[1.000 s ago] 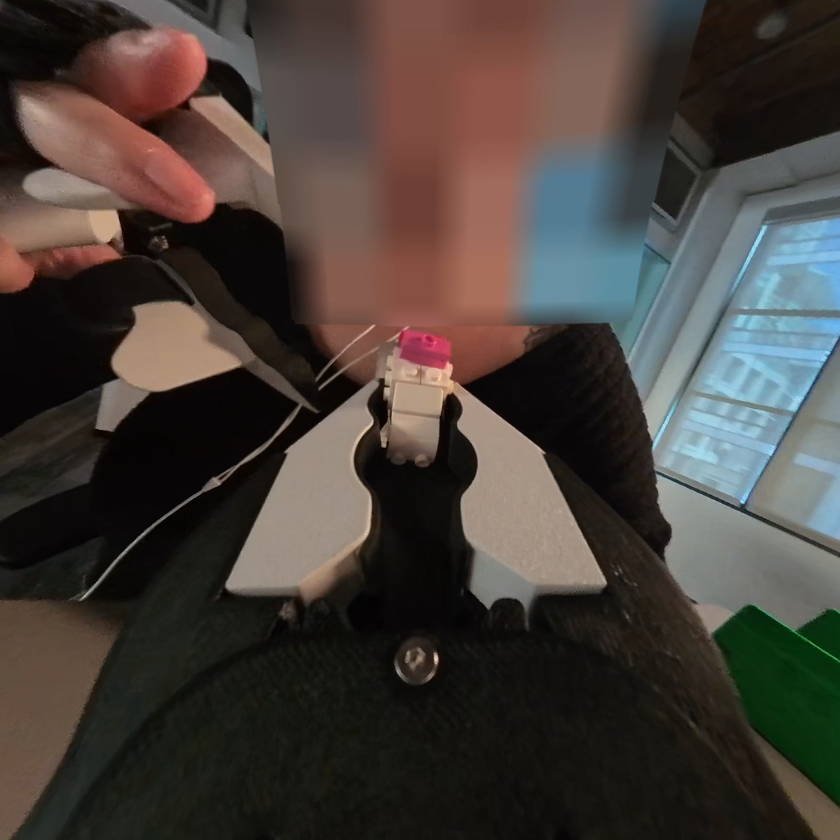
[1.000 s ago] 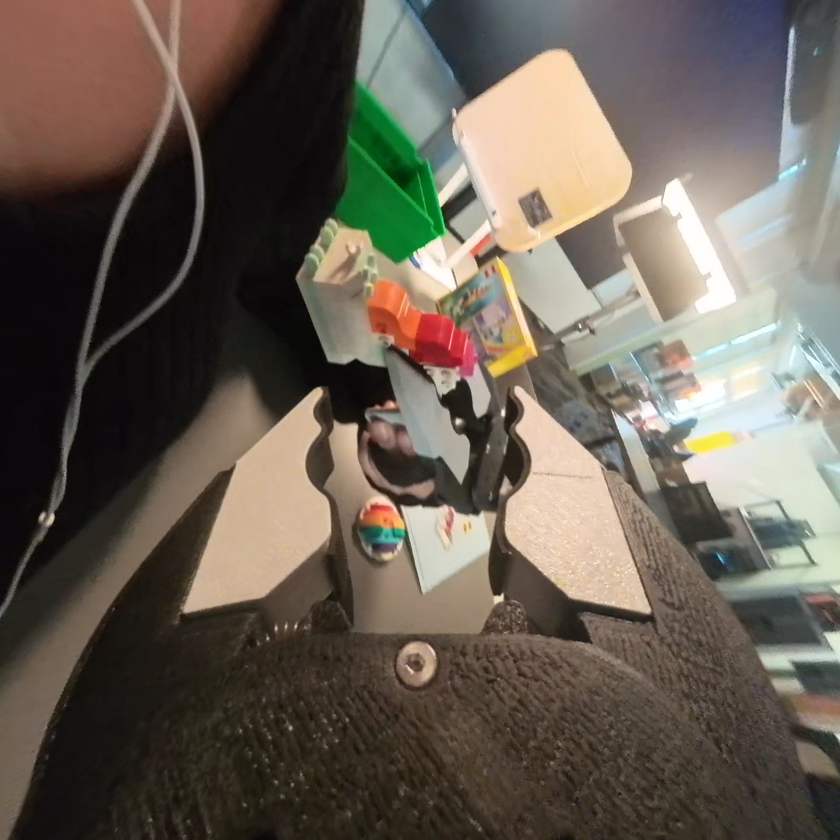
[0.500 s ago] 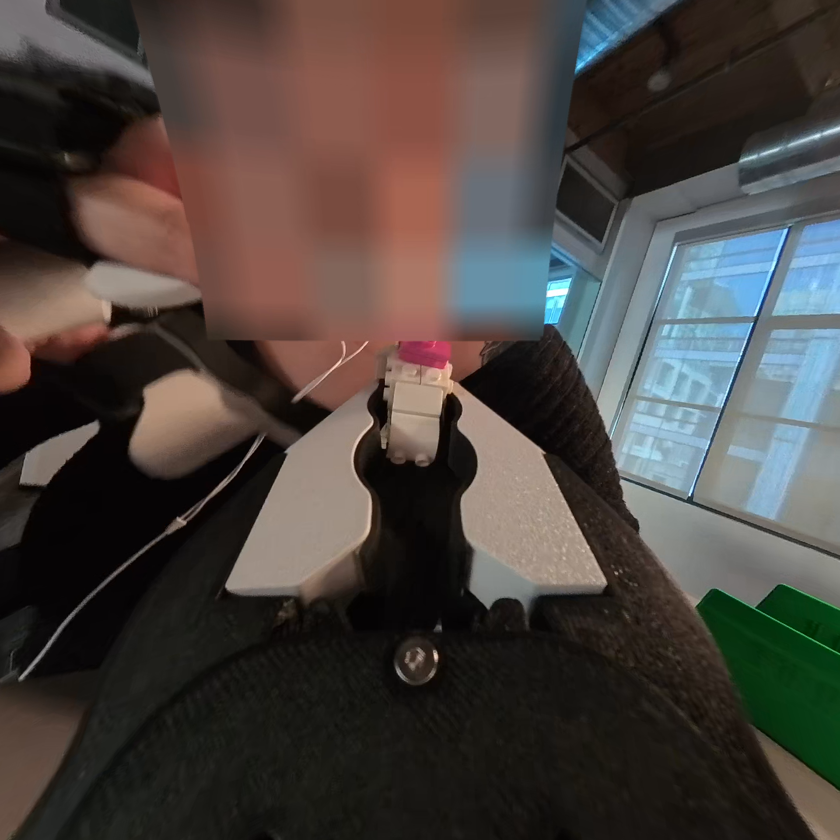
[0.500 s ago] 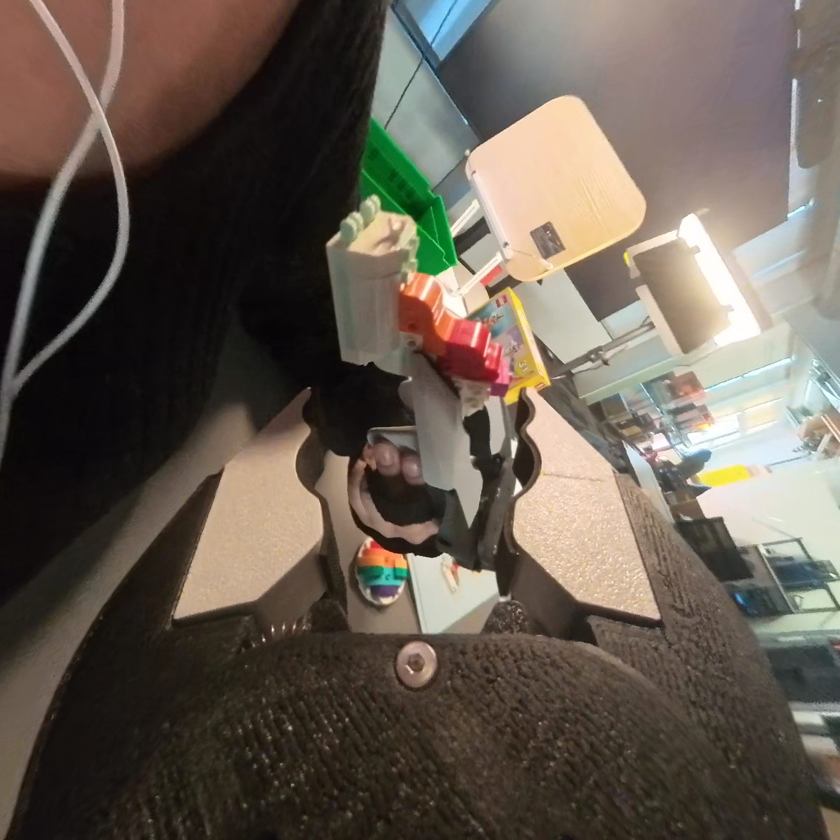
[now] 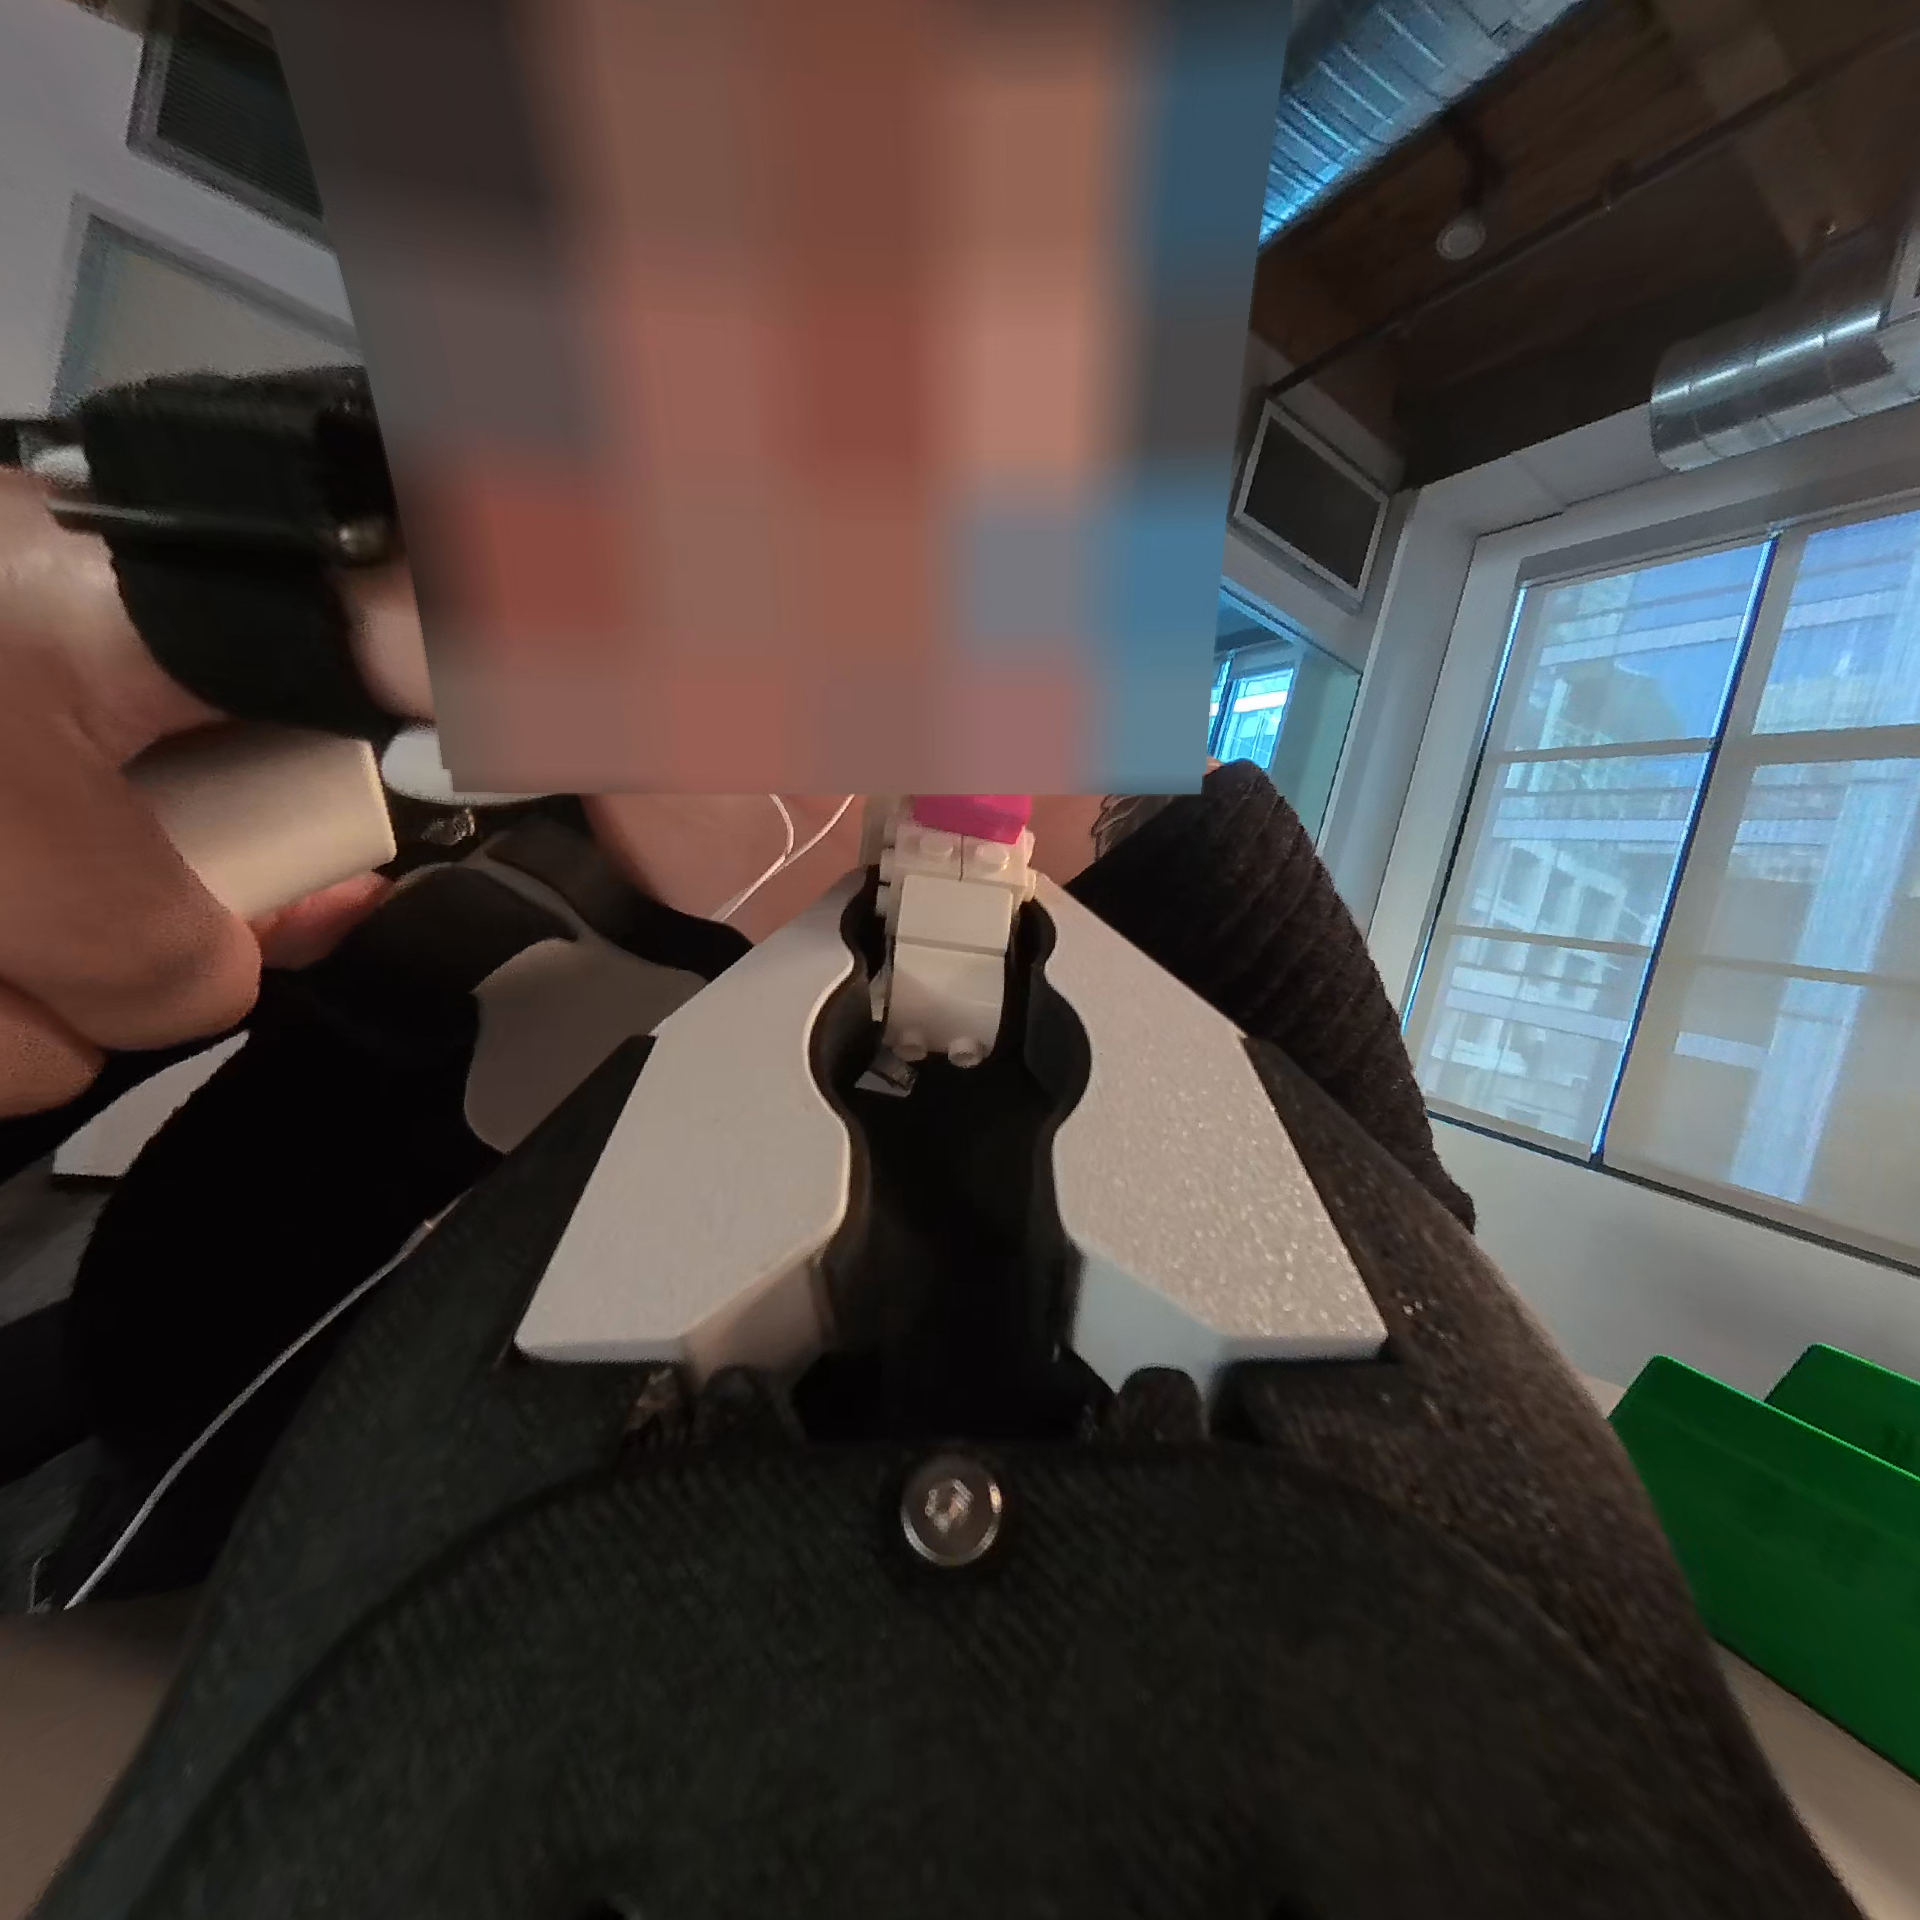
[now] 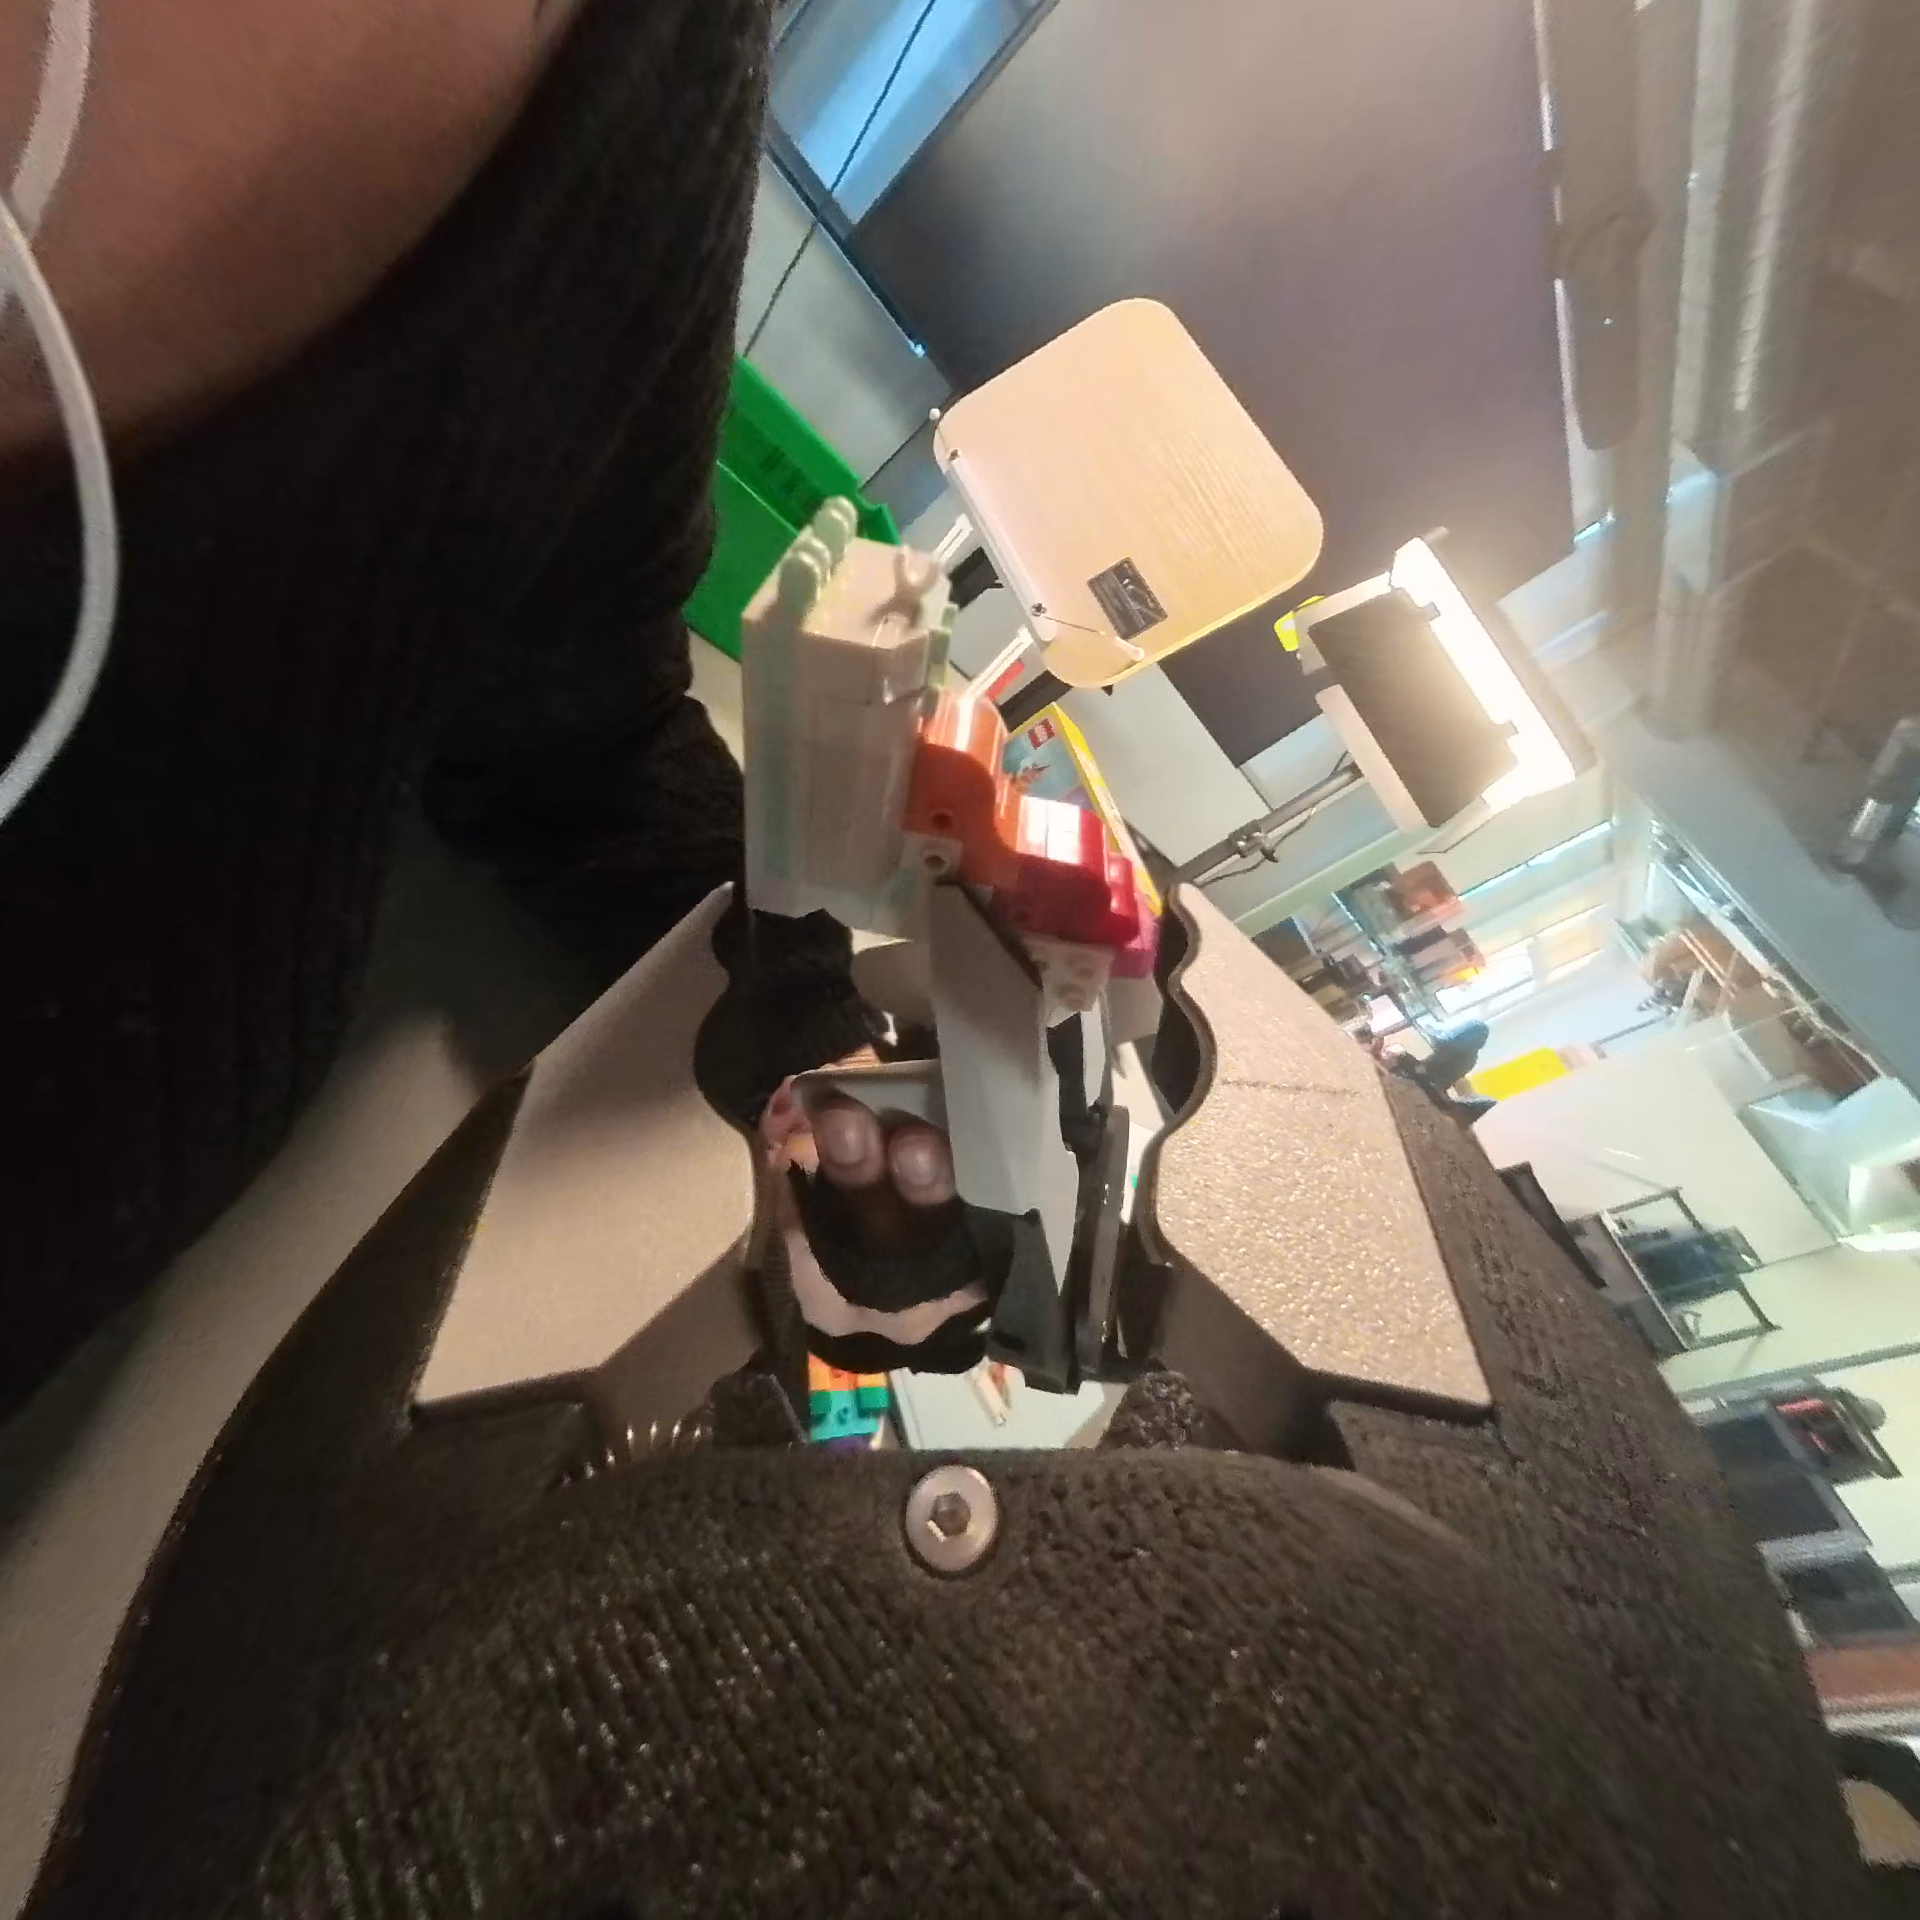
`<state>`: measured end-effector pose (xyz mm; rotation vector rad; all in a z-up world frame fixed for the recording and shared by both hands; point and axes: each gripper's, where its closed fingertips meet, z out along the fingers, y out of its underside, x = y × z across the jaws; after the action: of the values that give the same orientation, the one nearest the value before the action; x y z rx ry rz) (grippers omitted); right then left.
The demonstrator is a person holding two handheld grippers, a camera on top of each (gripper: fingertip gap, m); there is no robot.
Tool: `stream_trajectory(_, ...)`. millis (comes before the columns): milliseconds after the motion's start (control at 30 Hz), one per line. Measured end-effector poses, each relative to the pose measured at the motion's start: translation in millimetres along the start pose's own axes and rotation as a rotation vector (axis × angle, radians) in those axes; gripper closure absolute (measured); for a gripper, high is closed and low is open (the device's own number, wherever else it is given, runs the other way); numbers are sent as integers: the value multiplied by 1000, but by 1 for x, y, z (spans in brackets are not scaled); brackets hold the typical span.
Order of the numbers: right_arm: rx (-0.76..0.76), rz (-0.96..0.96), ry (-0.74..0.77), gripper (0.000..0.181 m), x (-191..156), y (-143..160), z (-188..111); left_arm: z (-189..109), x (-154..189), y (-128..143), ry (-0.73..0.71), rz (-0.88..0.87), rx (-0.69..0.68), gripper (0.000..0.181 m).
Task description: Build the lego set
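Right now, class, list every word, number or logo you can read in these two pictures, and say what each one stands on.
Black label on the pale board: too small to read.
Red logo patch on the yellow box: too small to read.
Raised marks on the green bin: blurred.
Toy bricks: no writing shows.
Nothing can be quoted.

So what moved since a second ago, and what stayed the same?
The left gripper tilted upward, showing more ceiling and window. The right gripper came closer to the colourful lego build, which now looks bigger. Nothing was let go: the left stays shut on the build's white bricks, the right stays open.
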<state>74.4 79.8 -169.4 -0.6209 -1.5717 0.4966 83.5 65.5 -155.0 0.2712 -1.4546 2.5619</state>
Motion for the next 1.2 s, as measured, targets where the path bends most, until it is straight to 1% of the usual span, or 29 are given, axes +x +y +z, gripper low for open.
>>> stream_trajectory(133, 17, 9, 13, 109, -1, -2, -1, -1, 0, 0, 1, 2, 2, 158)
stream_trajectory(233, 46, 41, 11, 109, -1, -5, -3, 1, -1, 1, -3, 4, -8, 158)
stream_trajectory(433, 67, 80, 2, 99, -2, -5, -3, 3, -1, 4, 0, -8, -25, 158)
stream_trajectory(533, 76, 84, -12, 104, -6, -6, -3, 5, -2, 5, 14, -19, -25, 158)
stream_trajectory(1200, 159, 163, -1, 105, -9, -17, -5, 14, -3, 10, 17, -17, -73, 158)
